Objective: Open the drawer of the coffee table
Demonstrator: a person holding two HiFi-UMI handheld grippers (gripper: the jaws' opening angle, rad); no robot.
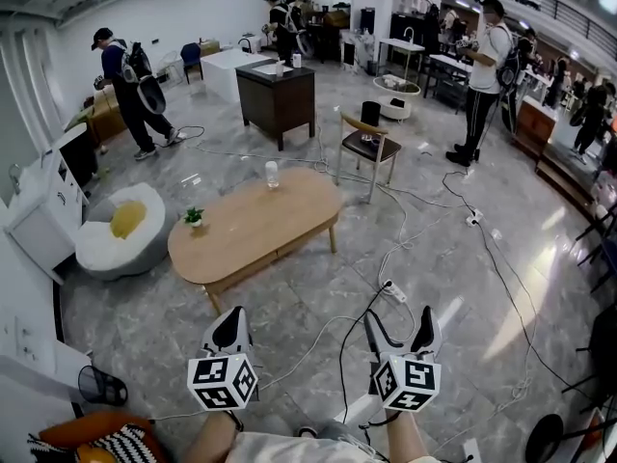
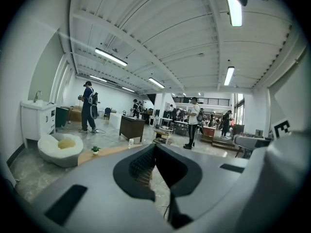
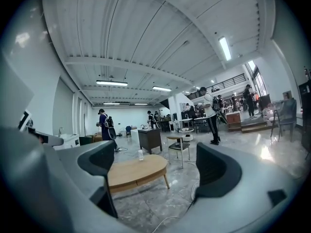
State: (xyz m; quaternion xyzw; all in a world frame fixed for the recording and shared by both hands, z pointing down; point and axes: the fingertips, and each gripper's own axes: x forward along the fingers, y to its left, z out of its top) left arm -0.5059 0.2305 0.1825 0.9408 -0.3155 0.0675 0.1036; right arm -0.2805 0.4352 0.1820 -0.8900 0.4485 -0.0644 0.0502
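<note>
Left gripper (image 1: 233,314) fingers pressed together, right gripper (image 1: 401,316) fingers spread, empty; coffee table (image 1: 255,222) well ahead, long side with drawer (image 1: 278,252) facing them, nearer the left.

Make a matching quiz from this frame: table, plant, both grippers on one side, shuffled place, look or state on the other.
Things:
1. coffee table
2. plant
3. left gripper
4. right gripper

Descriptions:
A. jaws wide apart, nothing between them
B. jaws together, nothing held
C. stands on the tabletop's left end, as the head view shows it
D. light wood, oval top

Pairs: 1-D, 2-C, 3-B, 4-A
</note>
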